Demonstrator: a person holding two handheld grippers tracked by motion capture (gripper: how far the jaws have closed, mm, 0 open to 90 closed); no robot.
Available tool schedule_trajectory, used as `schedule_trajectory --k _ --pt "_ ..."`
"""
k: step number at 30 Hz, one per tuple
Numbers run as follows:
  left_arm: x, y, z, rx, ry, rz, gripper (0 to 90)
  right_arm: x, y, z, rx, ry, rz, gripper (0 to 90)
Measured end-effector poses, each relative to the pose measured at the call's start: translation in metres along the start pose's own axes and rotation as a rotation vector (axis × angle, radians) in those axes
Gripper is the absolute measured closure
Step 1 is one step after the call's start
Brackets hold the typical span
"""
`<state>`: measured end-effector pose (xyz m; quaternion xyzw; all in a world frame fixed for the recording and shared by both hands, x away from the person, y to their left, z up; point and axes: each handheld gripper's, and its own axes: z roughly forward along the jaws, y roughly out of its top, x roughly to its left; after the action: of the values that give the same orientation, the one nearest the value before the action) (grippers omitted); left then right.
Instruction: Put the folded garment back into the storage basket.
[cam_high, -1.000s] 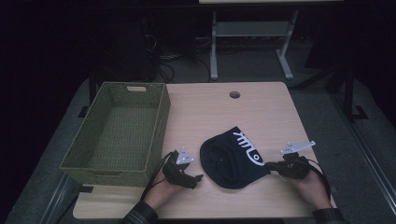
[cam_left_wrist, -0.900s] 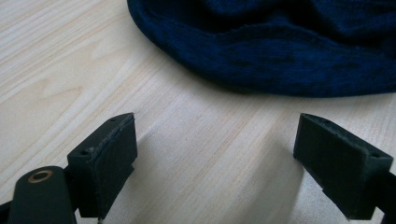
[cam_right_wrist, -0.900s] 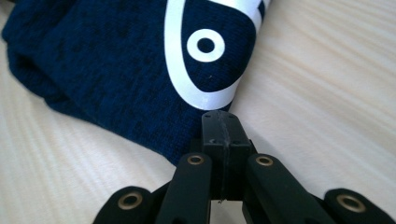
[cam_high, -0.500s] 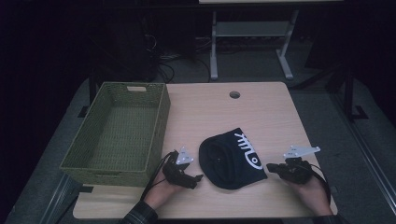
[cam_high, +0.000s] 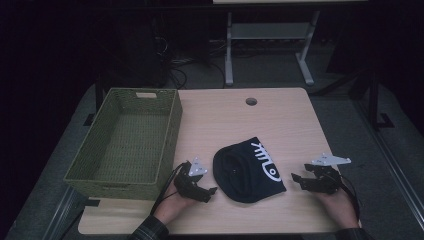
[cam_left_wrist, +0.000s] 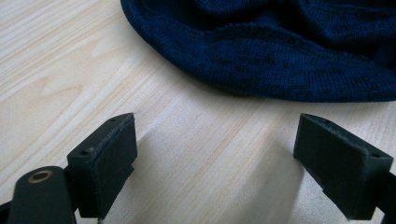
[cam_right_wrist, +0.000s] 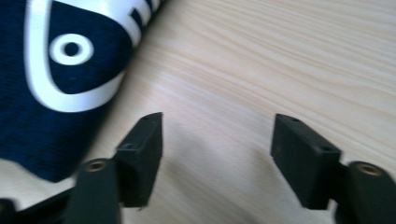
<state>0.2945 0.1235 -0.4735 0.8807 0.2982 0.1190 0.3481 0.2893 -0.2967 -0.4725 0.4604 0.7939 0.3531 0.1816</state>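
High view: dark navy knit beanie with white printed lettering lies flat in the lower middle of the frame on the pale wood-grain table, between my two grippers. Empty olive-green woven basket sits at left centre, its near corner just beside my left gripper.

Left gripper: jaws spread wide, nothing between them, over bare table. In the left gripper view the beanie's rolled edge fills the top of the frame, just ahead of the pads.

Right gripper: jaws also spread, empty, a short way right of the beanie. In the right gripper view the white print is at upper left, off to the side of the pads.

My read: approach step, no grasp yet. Next move calls for closing in from both sides, getting a pad under the knit edge and pinching, likely for a lift toward the basket.
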Motion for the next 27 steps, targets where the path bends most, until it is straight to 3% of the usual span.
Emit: schedule_trajectory --k 3,11,20,27 --pt "0.0 0.002 0.0 0.008 0.004 -0.009 12.7 -0.004 -0.003 0.003 0.006 -0.033 0.001 23.4" --pt "-0.003 0.011 -0.007 0.006 -0.017 -0.013 12.9 -0.012 -0.007 0.006 -0.001 -0.046 0.032 16.4" --pt "-0.008 0.035 -0.014 0.044 -0.046 0.07 13.0 -0.012 -0.007 0.006 0.006 -0.047 0.031 13.8" --pt "-0.008 0.055 -0.008 0.09 -0.101 0.121 13.1 -0.012 -0.007 0.006 0.006 -0.049 0.032 13.7"
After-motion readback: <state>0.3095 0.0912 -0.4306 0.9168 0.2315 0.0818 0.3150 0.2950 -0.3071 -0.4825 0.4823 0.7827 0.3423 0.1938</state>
